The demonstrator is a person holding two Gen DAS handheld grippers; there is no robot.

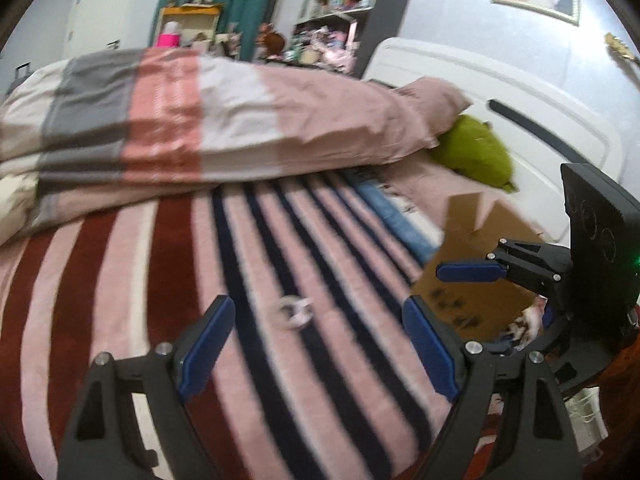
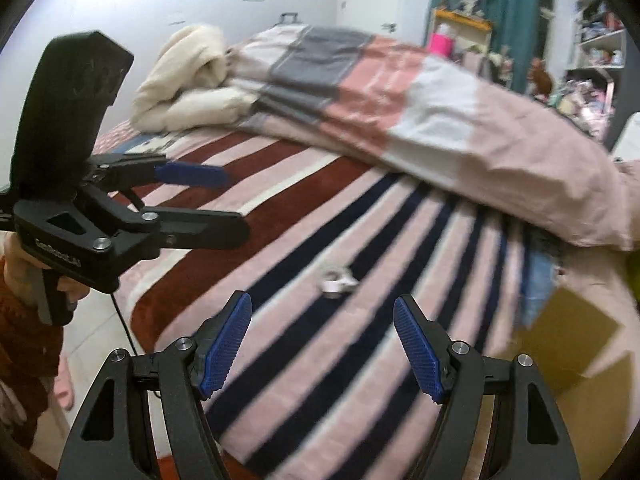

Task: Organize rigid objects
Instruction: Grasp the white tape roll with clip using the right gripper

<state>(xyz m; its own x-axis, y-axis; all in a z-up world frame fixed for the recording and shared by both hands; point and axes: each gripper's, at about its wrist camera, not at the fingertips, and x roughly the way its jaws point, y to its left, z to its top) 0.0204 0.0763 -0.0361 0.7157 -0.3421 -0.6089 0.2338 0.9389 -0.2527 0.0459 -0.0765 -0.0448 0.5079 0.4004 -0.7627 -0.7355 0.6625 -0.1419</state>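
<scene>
1. Right now my left gripper (image 1: 316,344) is spread wide and holds nothing; my right gripper (image 2: 322,340) is also spread and empty.
2. The small clear object (image 1: 294,312) lies on the striped blanket (image 1: 120,300), toward the middle of the bed, just ahead of both sets of fingertips and apart from them.
3. An open cardboard box (image 1: 472,280) sits toward the headboard edge.
4. Blur hides its exact shape, but I judge the object light, stiff and slick, so I would pinch across its widest part, pressing lightly into the soft blanket.
</scene>
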